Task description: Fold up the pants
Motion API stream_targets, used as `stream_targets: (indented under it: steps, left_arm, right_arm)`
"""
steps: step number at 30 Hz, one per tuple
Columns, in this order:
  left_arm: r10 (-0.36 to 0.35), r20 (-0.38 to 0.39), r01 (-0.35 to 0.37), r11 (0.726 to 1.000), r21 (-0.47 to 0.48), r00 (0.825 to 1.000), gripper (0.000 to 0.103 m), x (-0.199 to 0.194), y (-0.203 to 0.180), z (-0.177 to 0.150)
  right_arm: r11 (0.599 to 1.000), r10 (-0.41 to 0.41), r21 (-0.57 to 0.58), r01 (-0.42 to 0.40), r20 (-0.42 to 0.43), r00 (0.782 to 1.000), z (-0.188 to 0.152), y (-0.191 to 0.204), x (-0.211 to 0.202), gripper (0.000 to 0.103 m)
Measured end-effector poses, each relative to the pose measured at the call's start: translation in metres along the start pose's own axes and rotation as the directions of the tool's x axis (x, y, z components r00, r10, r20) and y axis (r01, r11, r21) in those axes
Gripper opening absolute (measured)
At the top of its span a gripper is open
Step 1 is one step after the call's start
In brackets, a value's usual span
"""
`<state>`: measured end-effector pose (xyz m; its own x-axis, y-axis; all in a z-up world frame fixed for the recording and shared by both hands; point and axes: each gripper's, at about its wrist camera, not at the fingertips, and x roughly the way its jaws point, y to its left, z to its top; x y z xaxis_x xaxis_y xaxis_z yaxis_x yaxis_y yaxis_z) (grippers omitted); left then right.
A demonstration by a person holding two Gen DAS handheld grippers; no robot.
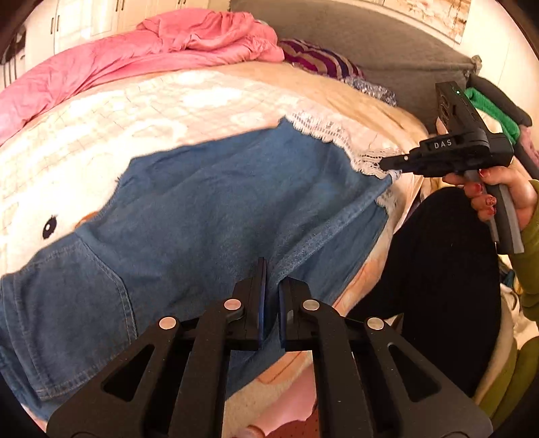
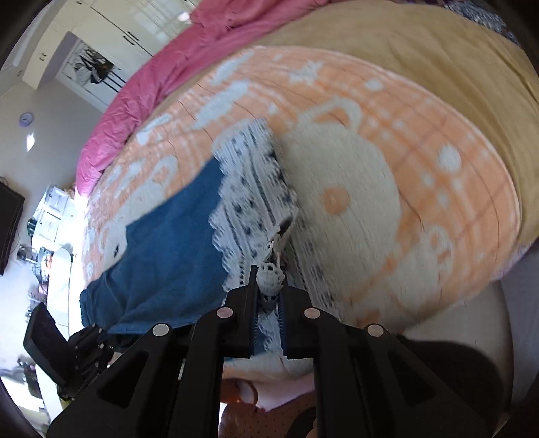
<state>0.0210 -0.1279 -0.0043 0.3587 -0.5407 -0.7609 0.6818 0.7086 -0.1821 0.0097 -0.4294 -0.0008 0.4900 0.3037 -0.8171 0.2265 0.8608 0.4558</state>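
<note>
**Both tongs clamped on denim pants on a bed**

The left gripper (image 1: 272, 286) is pinched together on the near edge of the blue denim pants (image 1: 209, 209). The right gripper (image 2: 267, 283) is clamped on the pants' white lace hem (image 2: 252, 188). Only the left view shows the hand (image 1: 505, 195), in an olive sleeve (image 1: 530, 249), working the right tool. Only the right view shows a clock (image 2: 26, 118) on a far wall and the left tool at lower left. The pants lie spread on an orange-and-white bear blanket (image 2: 421, 141) over a bed, with a pink quilt (image 1: 161, 43) bunched behind and white cupboards (image 2: 111, 30) beyond.
</note>
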Motion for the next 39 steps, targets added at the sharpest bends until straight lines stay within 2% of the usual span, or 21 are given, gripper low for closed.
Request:
stream_targets:
  steps: [9,10,11,12,15,18,21,24,26,27,30,32,33,36,37,39]
  left_arm:
    - [0.008,-0.068,-0.004,0.998,0.056,0.998,0.002,0.004,-0.009,-0.005]
    - [0.011,-0.075,-0.006,0.998,0.065,0.997,0.002,0.005,-0.011,-0.005]
    - [0.013,-0.08,-0.008,0.997,0.073,0.997,0.002,0.006,-0.01,-0.008]
    - [0.016,-0.086,-0.01,0.997,0.079,0.996,0.002,0.008,-0.01,-0.009]
    - [0.016,-0.083,-0.009,0.997,0.08,0.996,0.002,0.007,-0.009,-0.009]
    - [0.012,-0.07,-0.005,0.995,0.1,0.997,0.004,0.006,-0.013,-0.009]
    - [0.013,-0.078,-0.003,0.992,0.124,0.997,0.007,0.009,-0.02,-0.01]
    - [0.015,-0.101,0.001,0.988,0.157,0.995,0.009,0.013,-0.027,-0.013]
    - [0.021,-0.132,0.003,0.983,0.183,0.991,0.015,0.018,-0.031,-0.018]
    - [0.025,-0.149,0.004,0.981,0.191,0.989,0.016,0.021,-0.031,-0.02]
    - [0.029,-0.161,0.003,0.981,0.193,0.987,0.019,0.023,-0.031,-0.022]
    - [-0.018,-0.158,0.045,0.984,0.17,0.987,0.033,0.017,-0.029,-0.018]
    - [-0.045,-0.144,0.068,0.985,0.159,0.989,0.041,0.011,-0.028,-0.016]
    - [-0.113,-0.051,0.117,0.987,0.107,0.992,0.045,-0.017,-0.015,-0.003]
    - [-0.127,-0.019,0.128,0.989,0.077,0.992,0.049,-0.026,-0.008,0.004]
    - [-0.08,0.042,0.079,0.997,0.016,0.996,0.056,-0.039,0.014,0.022]
  right_arm:
    - [0.999,-0.036,0.023,0.036,0.003,0.999,-0.014,-0.013,0.003,0.012]
    - [0.999,-0.039,0.026,0.039,0.005,0.999,-0.015,-0.014,0.0,0.016]
    - [0.998,-0.06,0.026,0.059,0.015,0.998,-0.016,-0.014,-0.005,0.023]
    - [0.997,-0.075,0.02,0.074,0.035,0.997,-0.017,-0.014,-0.009,0.025]
    - [0.99,-0.127,-0.045,0.134,0.13,0.983,-0.021,-0.004,-0.027,0.03]
    - [0.975,-0.111,-0.17,0.142,0.177,0.978,-0.024,0.017,-0.03,0.032]
    - [0.957,-0.054,-0.277,0.083,0.108,0.993,-0.025,0.041,-0.009,0.032]
    - [0.959,-0.067,-0.274,0.072,0.028,0.997,-0.023,0.044,0.015,0.032]
    - [0.976,-0.082,-0.204,0.073,-0.036,0.996,-0.024,0.029,0.03,0.032]
    - [0.981,-0.07,-0.183,0.062,-0.041,0.997,-0.026,0.023,0.031,0.032]
    - [0.974,-0.081,-0.212,0.073,-0.03,0.996,-0.03,0.025,0.028,0.032]
    - [0.973,-0.077,-0.219,0.07,-0.023,0.997,-0.032,0.028,0.021,0.035]
    - [0.974,-0.038,-0.223,0.034,-0.014,0.999,-0.029,0.031,0.014,0.038]
    - [0.965,0.029,-0.263,-0.009,0.07,0.997,-0.019,0.039,-0.009,0.046]
    - [0.962,0.043,-0.272,-0.011,0.112,0.993,-0.007,0.04,-0.018,0.05]
    - [0.962,0.051,-0.273,-0.011,0.142,0.989,0.017,0.04,-0.021,0.052]
